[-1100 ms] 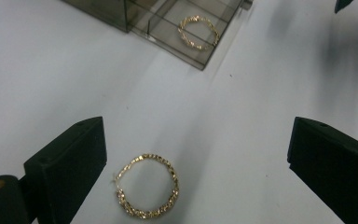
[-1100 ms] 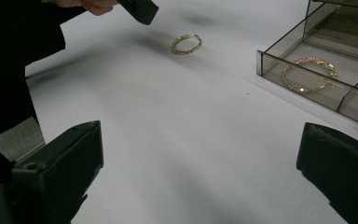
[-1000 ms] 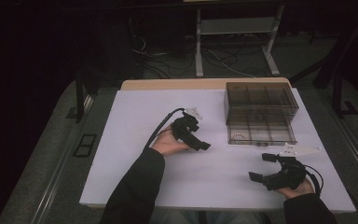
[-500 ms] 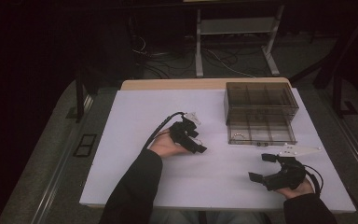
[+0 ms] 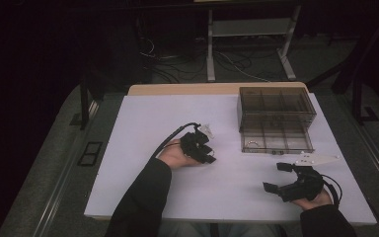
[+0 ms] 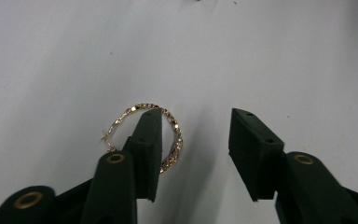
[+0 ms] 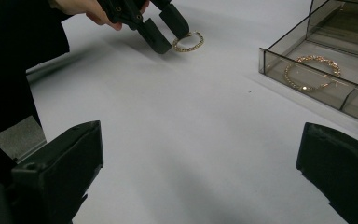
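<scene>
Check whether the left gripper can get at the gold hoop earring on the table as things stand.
Probably yes: the left gripper is open right over the gold hoop earring, one jaw tip inside the hoop, with only bare table around it.

The white table [image 5: 143, 143] is lit brightly from above while the room beyond is swallowed in darkness. Soft shadows are cast beneath the dark jaws in both gripper views. The near jaws are rendered slightly blurred, and mild grain is seen throughout. Faint glare is caught on the clear box [image 7: 307, 44].
</scene>
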### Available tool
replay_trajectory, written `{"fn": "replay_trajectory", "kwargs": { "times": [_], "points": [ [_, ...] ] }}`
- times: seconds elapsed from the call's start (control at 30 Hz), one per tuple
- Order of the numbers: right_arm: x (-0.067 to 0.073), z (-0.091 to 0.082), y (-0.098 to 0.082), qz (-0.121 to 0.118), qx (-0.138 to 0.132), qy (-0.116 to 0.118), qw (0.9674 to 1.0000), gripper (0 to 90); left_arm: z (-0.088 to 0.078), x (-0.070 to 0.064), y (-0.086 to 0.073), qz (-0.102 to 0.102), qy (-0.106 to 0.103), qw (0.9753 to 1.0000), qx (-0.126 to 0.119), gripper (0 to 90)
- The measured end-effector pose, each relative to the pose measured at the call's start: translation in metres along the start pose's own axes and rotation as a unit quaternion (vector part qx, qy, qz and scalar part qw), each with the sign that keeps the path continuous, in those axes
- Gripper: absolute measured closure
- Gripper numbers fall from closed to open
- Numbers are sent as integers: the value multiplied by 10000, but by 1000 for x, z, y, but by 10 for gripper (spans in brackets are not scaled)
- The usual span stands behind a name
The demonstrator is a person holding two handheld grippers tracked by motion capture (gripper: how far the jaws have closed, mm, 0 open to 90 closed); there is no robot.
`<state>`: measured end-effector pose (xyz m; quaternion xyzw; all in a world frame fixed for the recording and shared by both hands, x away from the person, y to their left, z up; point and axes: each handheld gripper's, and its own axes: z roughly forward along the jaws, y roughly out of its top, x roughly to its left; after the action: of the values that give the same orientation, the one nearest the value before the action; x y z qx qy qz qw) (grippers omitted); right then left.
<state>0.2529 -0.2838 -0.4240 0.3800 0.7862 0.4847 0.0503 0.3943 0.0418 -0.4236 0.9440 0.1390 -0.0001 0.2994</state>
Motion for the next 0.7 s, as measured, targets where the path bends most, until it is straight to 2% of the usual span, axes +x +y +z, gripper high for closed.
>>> {"fn": "replay_trajectory", "kwargs": {
  "times": [0.07, 0.33, 0.7],
  "points": [
    [0, 0, 0, -1, -1, 2, 10000, 0, 0, 0, 0, 92, 31, 9999, 37, 601],
    [0, 0, 0, -7, 6, 9, 10000, 0, 4, 1, -1, 178, 137, 9997, 96, 706],
    [0, 0, 0, -9, 30, 6, 10000, 0, 8, 4, -3, 115, 118, 9998, 119, 819]
  ]
}}
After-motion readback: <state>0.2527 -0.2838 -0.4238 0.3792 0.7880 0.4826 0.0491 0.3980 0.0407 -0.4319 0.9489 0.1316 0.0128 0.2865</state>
